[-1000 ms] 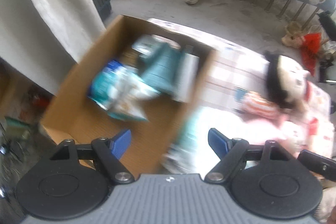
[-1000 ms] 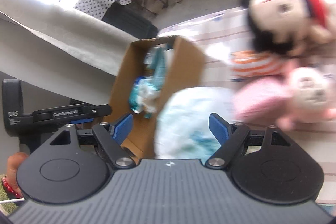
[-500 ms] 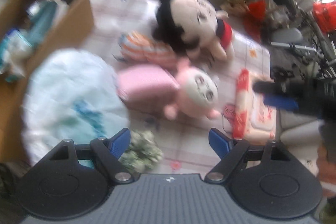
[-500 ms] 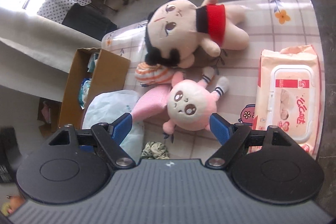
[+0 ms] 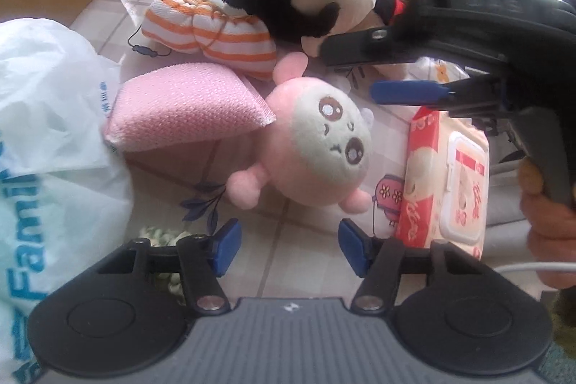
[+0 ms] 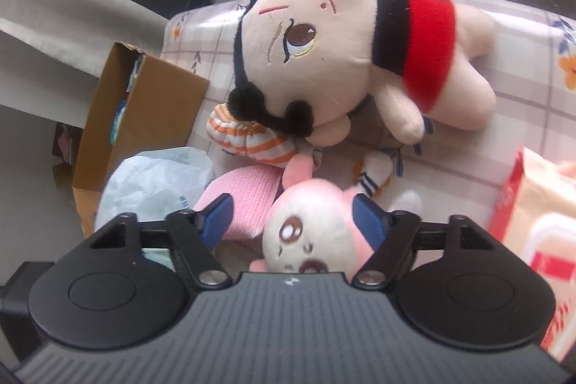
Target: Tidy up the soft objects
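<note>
Two grippers over soft toys on a checked, flower-printed tablecloth point(image 5: 252, 276).

Grey concrete floor with shoes lies beyond the table; a cardboard box point(image 6: 158, 103) stands at its far left. A white plastic bag point(image 5: 46, 117) shows blue letters "Famil". The wipes pack's point(image 5: 446, 175) red print is too small to read. The left gripper point(image 5: 286, 249), jaws apart and just narrowed, holds nothing, with the pink plush point(image 5: 316, 146) just beyond its tips. The right gripper point(image 6: 291, 222), jaws also just narrowed, straddles that plush point(image 6: 309, 233); whether the pads press it cannot be told. A big-headed doll point(image 6: 324, 60) lies farther off.
</note>
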`<move>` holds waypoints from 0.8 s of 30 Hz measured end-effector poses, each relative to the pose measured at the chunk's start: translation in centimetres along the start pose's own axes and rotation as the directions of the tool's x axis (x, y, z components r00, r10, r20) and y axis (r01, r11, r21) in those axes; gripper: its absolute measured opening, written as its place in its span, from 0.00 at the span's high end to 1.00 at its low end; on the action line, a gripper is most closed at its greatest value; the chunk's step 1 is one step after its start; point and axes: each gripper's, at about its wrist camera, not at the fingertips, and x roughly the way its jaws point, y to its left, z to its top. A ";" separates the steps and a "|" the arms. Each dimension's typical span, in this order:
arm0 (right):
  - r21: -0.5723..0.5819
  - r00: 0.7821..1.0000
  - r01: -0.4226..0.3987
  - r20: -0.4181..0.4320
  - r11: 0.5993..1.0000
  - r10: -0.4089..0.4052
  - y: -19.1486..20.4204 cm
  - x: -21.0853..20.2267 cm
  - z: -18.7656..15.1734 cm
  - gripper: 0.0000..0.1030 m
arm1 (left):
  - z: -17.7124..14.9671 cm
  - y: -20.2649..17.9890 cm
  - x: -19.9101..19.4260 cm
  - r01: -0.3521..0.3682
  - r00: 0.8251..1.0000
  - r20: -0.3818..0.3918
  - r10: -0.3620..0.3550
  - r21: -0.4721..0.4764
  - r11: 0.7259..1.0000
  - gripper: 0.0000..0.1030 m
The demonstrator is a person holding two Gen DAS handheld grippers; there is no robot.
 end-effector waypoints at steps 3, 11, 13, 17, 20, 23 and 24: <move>0.019 0.999 -0.006 -0.040 1.000 0.006 -0.4 1.4 0.2 0.46 | 0.2 -0.1 0.4 0.013 1.000 0.012 -0.013 -0.007 1.000 0.42; 0.140 0.991 0.004 -0.136 0.990 0.015 -1.9 2.2 -1.6 0.55 | 0.3 0.0 1.1 0.012 1.000 0.004 -0.012 -0.015 1.000 0.42; 0.163 0.987 0.000 -0.157 0.987 0.026 -1.9 2.1 -2.5 0.55 | 0.1 0.1 0.9 0.005 1.000 -0.001 -0.005 -0.015 1.000 0.42; 0.201 0.979 -0.009 -0.200 0.980 0.050 -1.9 1.5 -3.9 0.53 | -0.2 0.4 0.6 -0.008 1.000 -0.015 0.008 -0.012 1.000 0.39; 0.143 0.988 0.016 -0.156 0.990 0.007 -1.2 0.2 -3.5 0.53 | -0.4 0.4 0.4 -0.015 1.000 -0.016 0.015 -0.001 1.000 0.34; 0.119 0.996 0.021 -0.086 0.993 -0.011 -0.9 -0.6 -2.3 0.52 | -0.4 0.3 0.6 -0.019 1.000 -0.013 0.020 0.003 1.000 0.30; 0.128 0.997 0.022 -0.074 0.992 -0.013 -1.0 -0.5 -2.0 0.52 | -0.3 0.3 0.8 -0.021 1.000 -0.013 0.021 0.002 1.000 0.29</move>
